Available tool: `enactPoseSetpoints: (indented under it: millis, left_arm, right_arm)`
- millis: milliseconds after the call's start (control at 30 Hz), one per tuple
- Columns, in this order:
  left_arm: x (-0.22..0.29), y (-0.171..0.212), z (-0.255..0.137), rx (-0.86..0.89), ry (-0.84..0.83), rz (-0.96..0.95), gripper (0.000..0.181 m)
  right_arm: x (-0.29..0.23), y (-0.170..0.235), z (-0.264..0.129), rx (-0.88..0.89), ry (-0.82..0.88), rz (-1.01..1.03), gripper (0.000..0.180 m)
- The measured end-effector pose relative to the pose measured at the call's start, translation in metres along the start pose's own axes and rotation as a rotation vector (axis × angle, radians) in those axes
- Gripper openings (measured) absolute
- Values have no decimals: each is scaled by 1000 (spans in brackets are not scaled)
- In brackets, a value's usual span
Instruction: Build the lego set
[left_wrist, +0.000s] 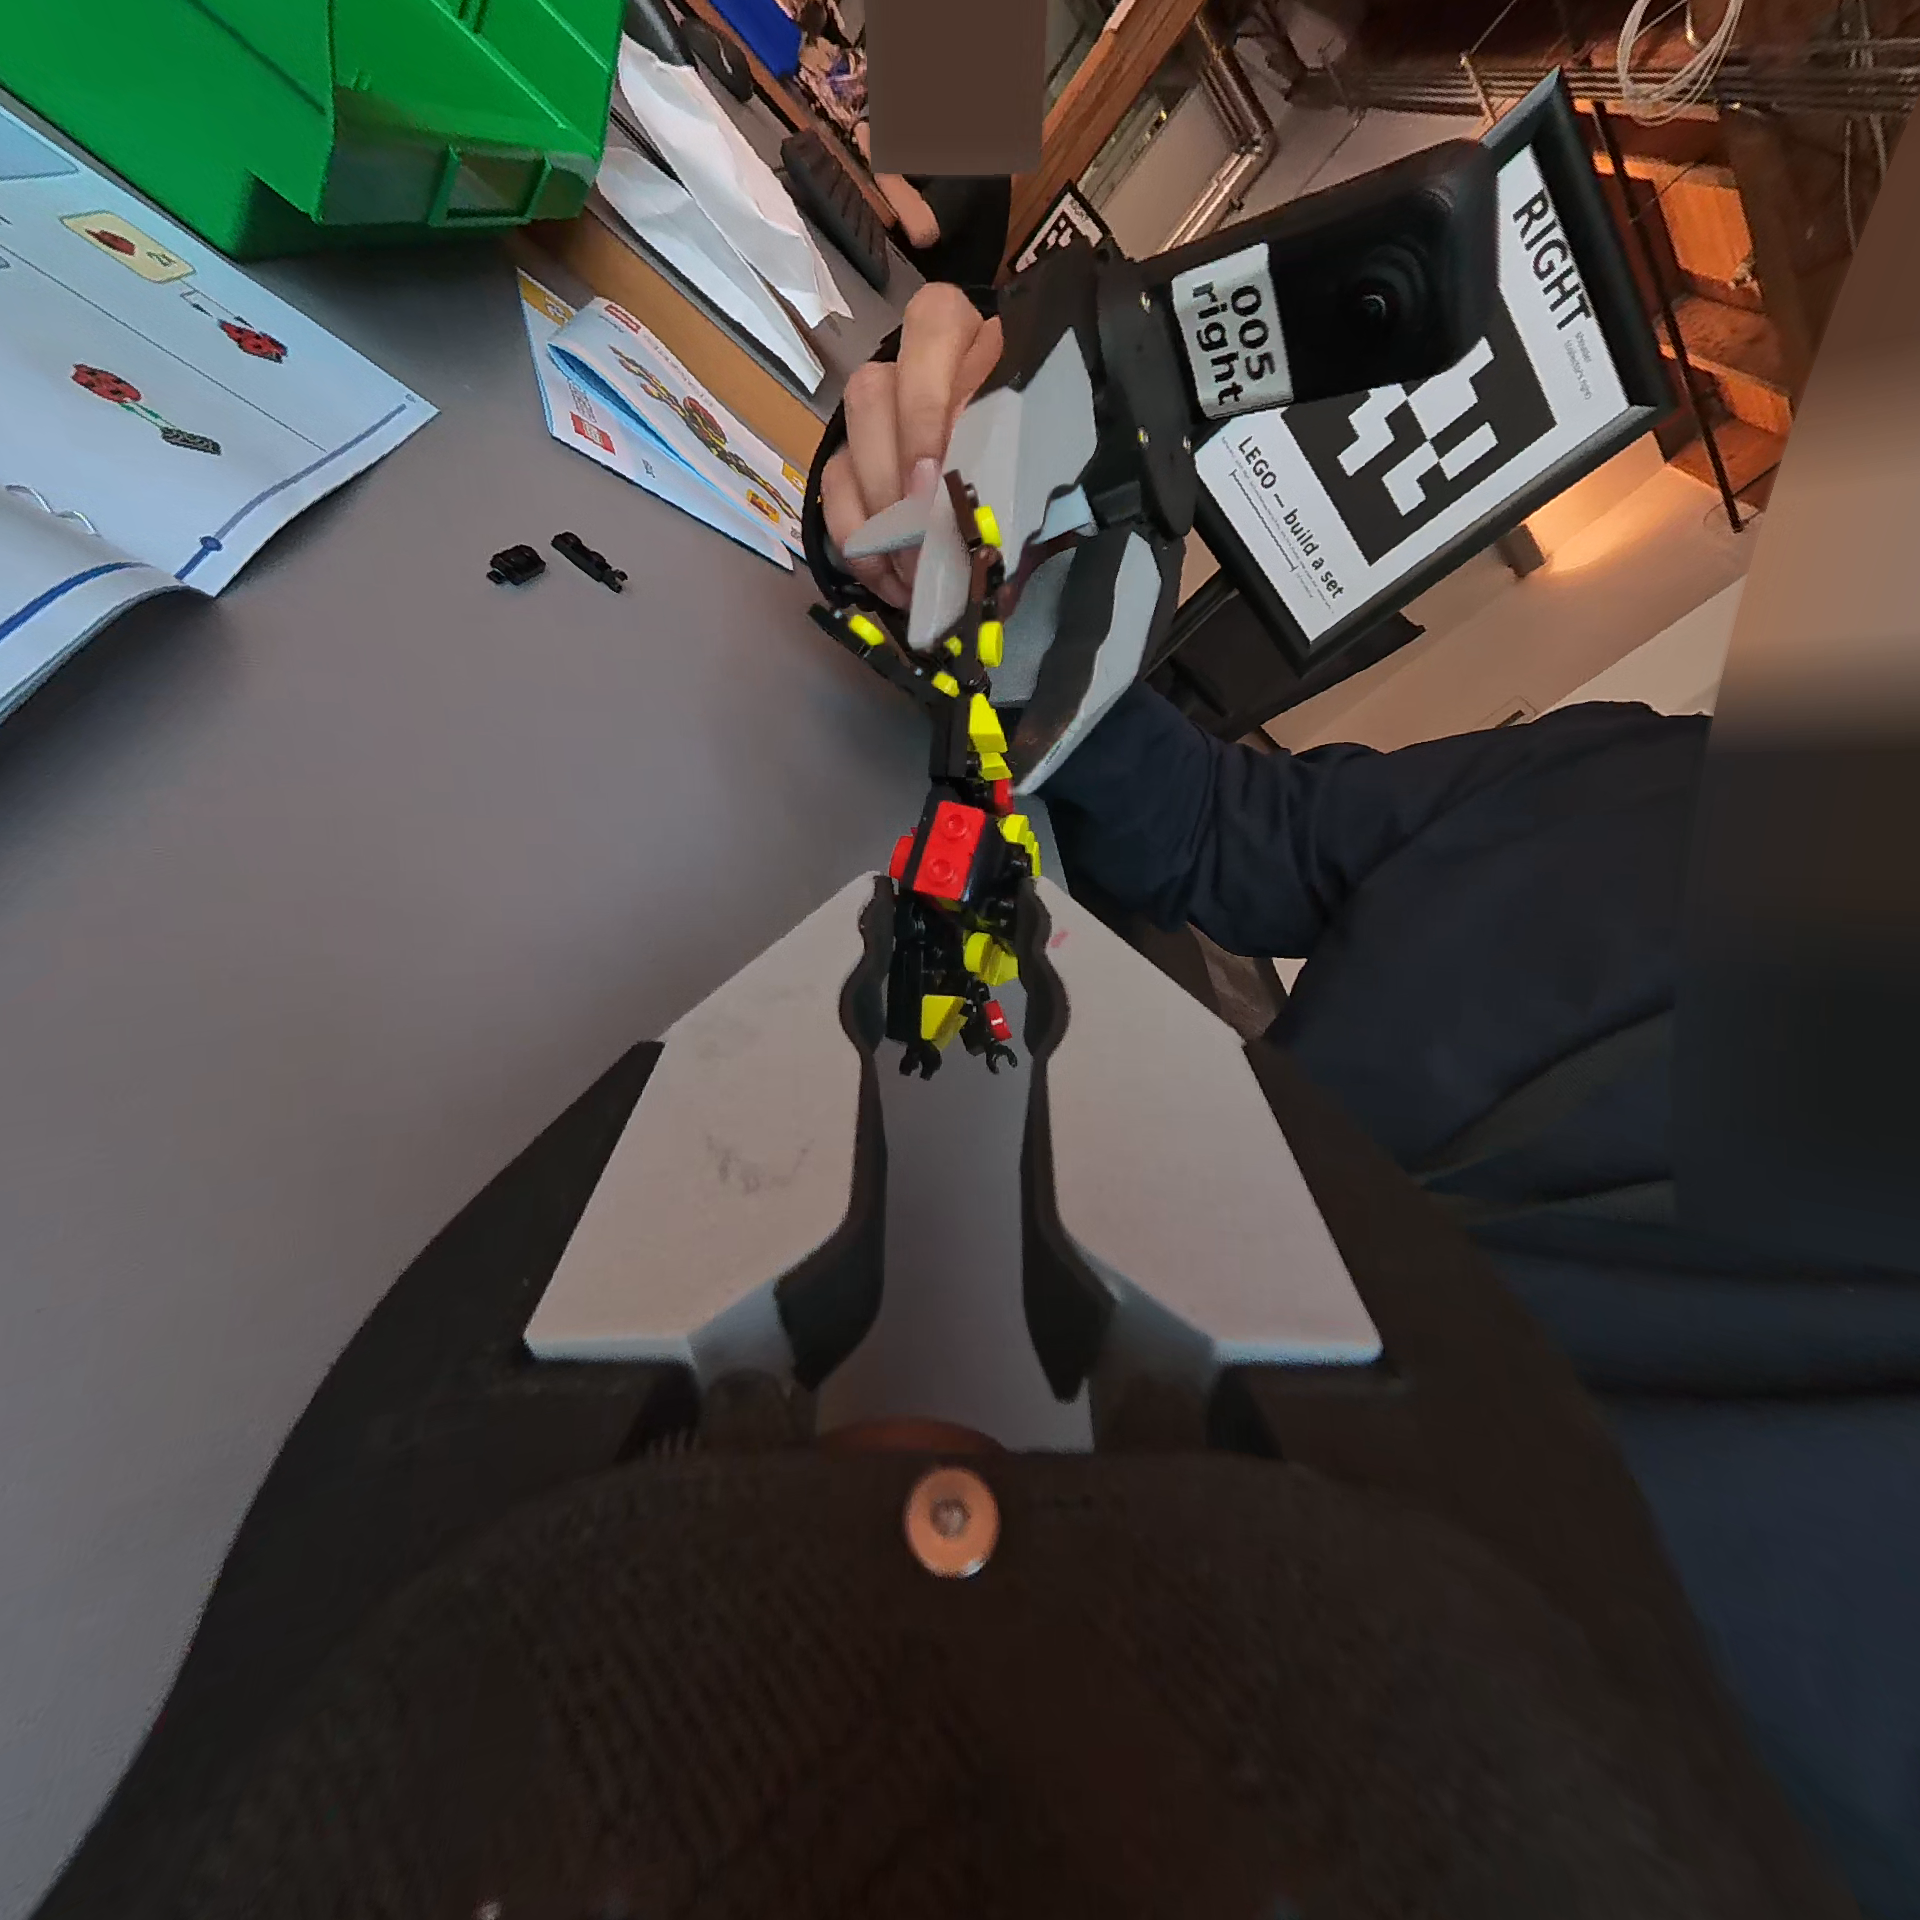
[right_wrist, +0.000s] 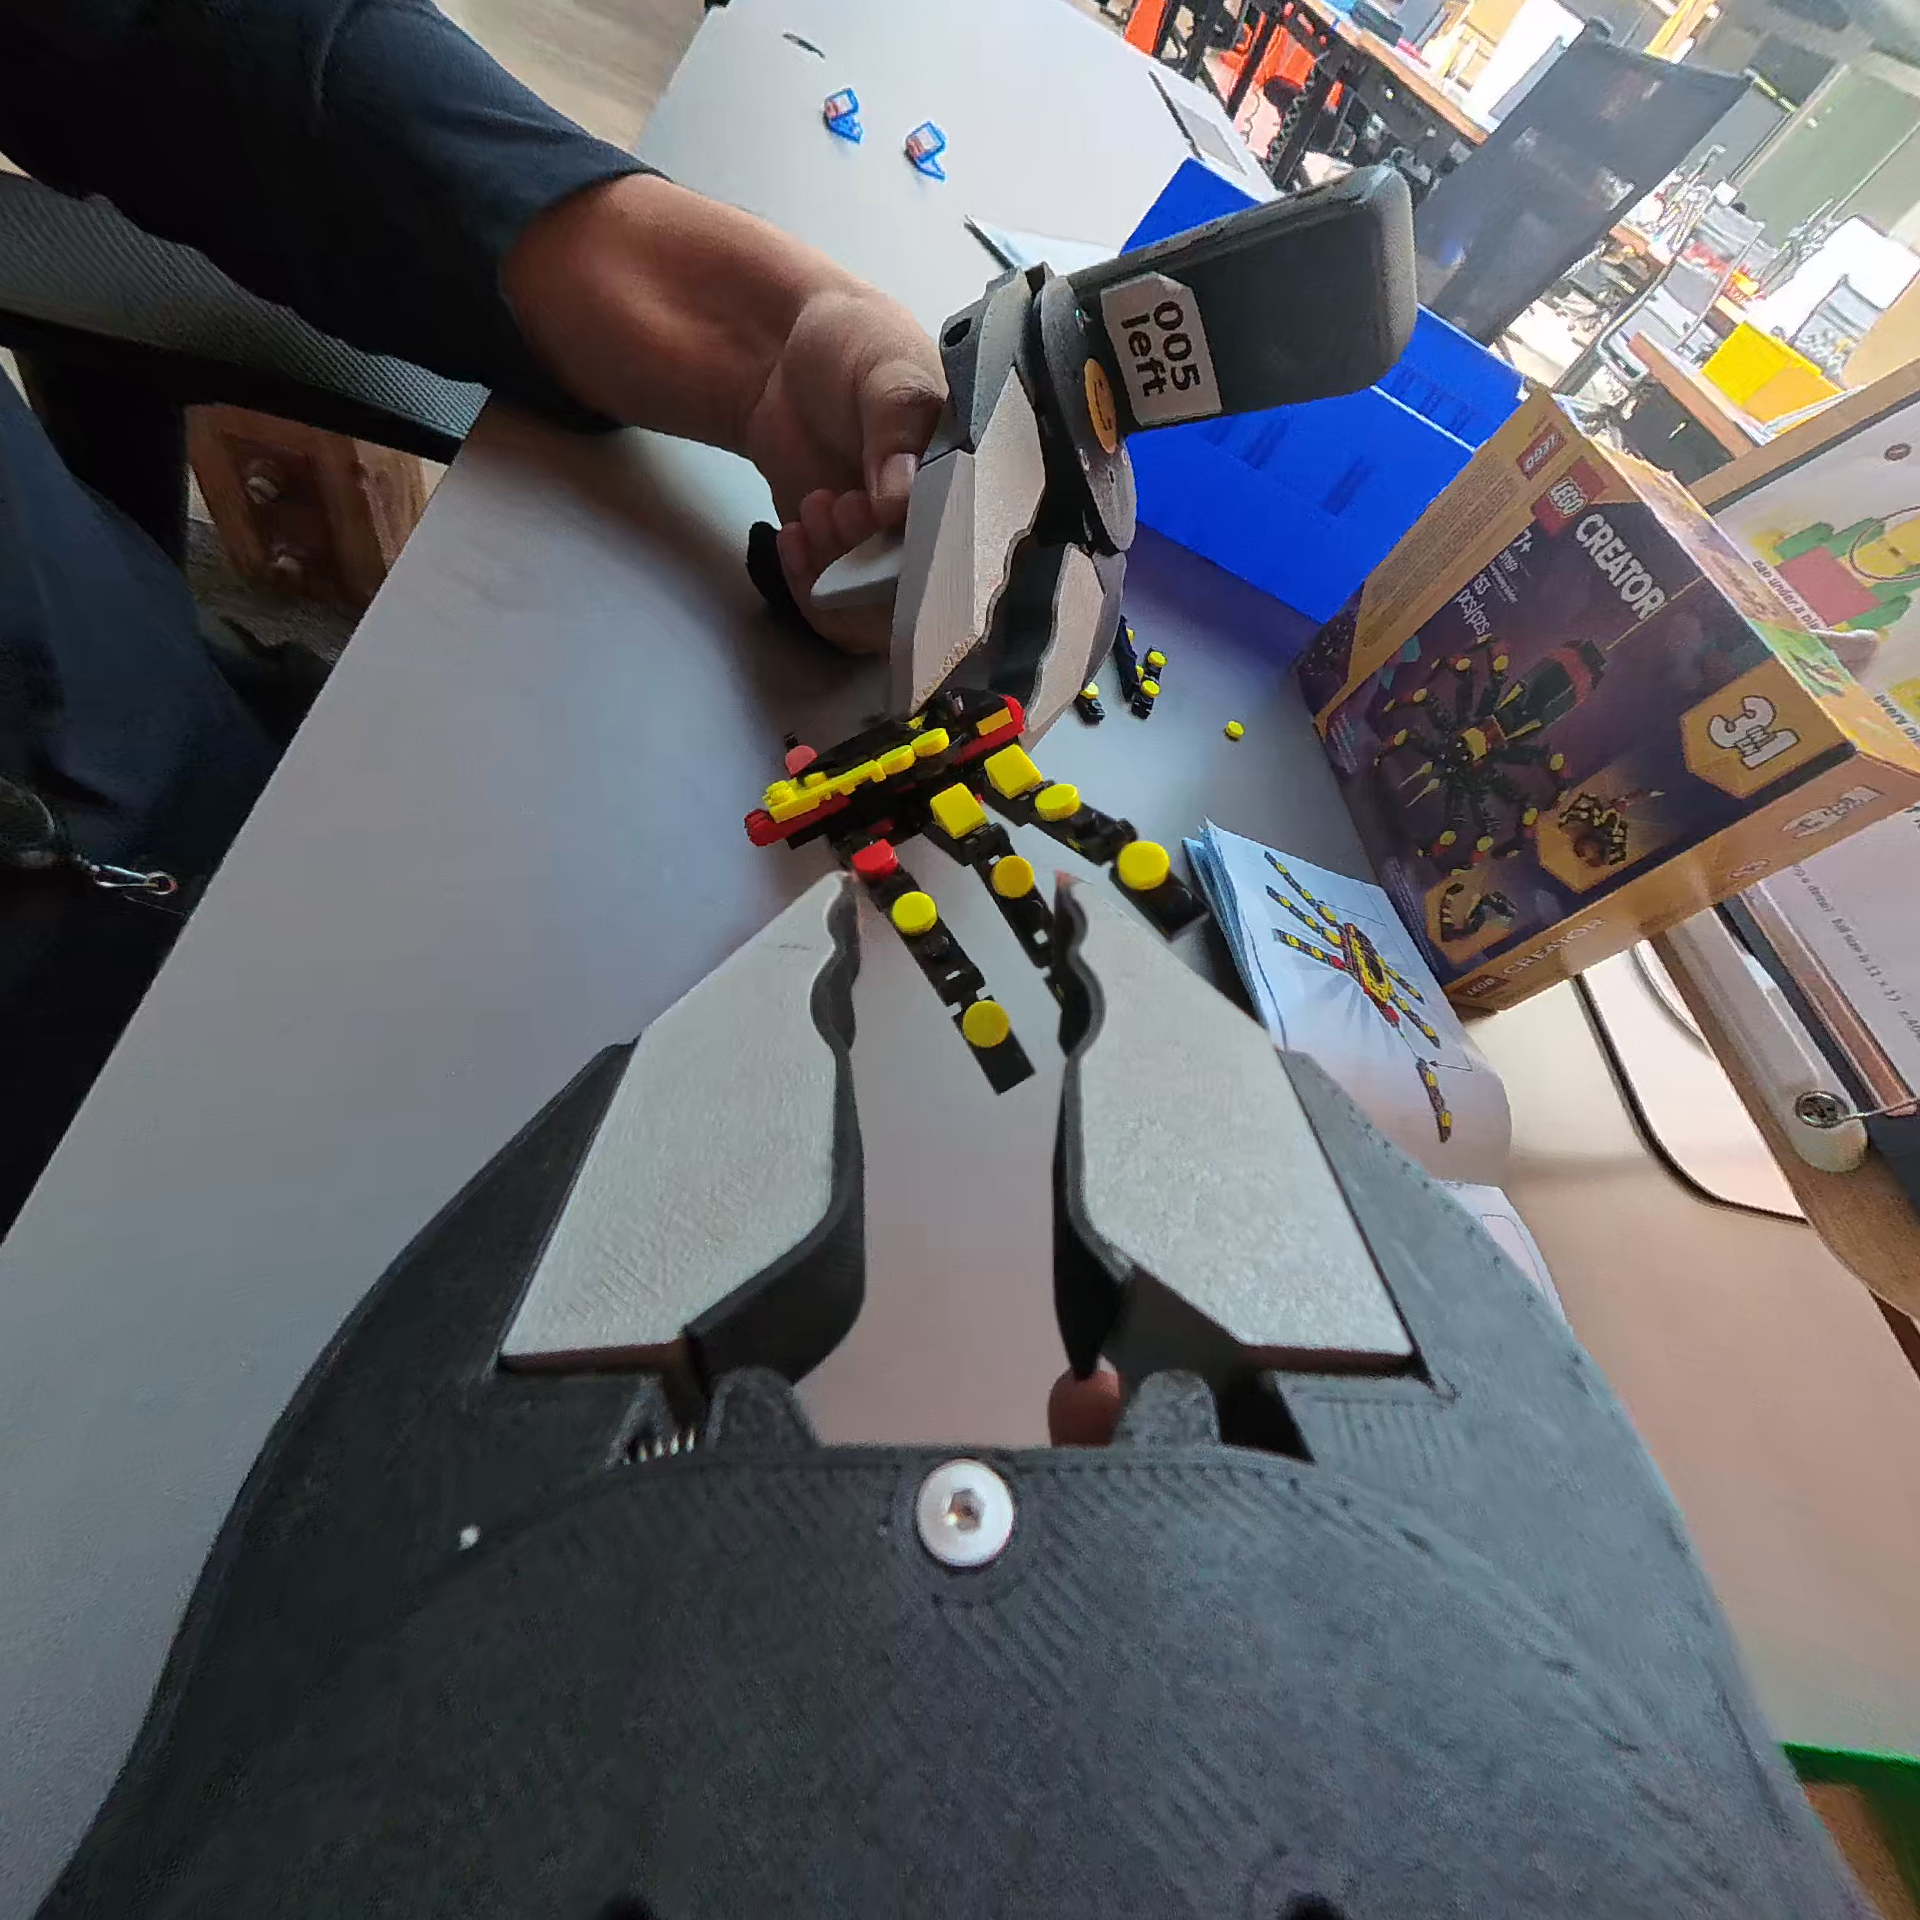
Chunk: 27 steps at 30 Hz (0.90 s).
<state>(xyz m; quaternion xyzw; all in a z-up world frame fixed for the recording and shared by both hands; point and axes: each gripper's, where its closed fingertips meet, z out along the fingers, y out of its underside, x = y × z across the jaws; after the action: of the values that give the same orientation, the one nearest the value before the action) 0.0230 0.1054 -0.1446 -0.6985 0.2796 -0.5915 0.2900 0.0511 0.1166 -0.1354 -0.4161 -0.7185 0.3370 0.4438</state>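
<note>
A black, yellow and red lego spider is held above the grey table. My left gripper is shut on its body, with a red brick just past the fingertips. In the right wrist view the left gripper pinches the far side of the spider body. Its black legs with yellow studs reach toward me, between the jaws of my right gripper. The jaws stand apart, and the right fingertip is close to one leg. The right gripper also shows in the left wrist view, around the legs.
Two small black pieces lie on the table. An open instruction booklet and a green bin are at the left. A lego box, a blue bin, a booklet and loose small pieces lie to the right. My right fingertips sit around 4 centimetres from my left ones.
</note>
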Motion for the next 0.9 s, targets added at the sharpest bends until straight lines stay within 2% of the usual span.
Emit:
enactPoseSetpoints:
  millis: [100,267,433,600,633,667,900]
  left_arm:
    - [1,1,1,-7,11,-2,21]
    - [7,5,3,-32,50,-8,21]
    - [11,7,5,-48,76,-1,21]
    - [20,14,8,-92,131,5,21]
    - [21,16,9,-100,138,6,21]
    - [21,15,9,-95,133,3,20]
    - [21,13,8,-84,140,0,21]
  right_arm:
    - [-2,2,1,-9,-14,1,43]
    - [-11,4,5,-24,-70,3,47]
    - [-16,-1,3,16,-113,24,40]
    - [-21,-4,2,39,-167,41,45]
    - [-25,-5,1,43,-190,39,43]
    - [-28,-5,0,43,-208,33,32]
    - [-30,-9,1,60,-206,23,30]
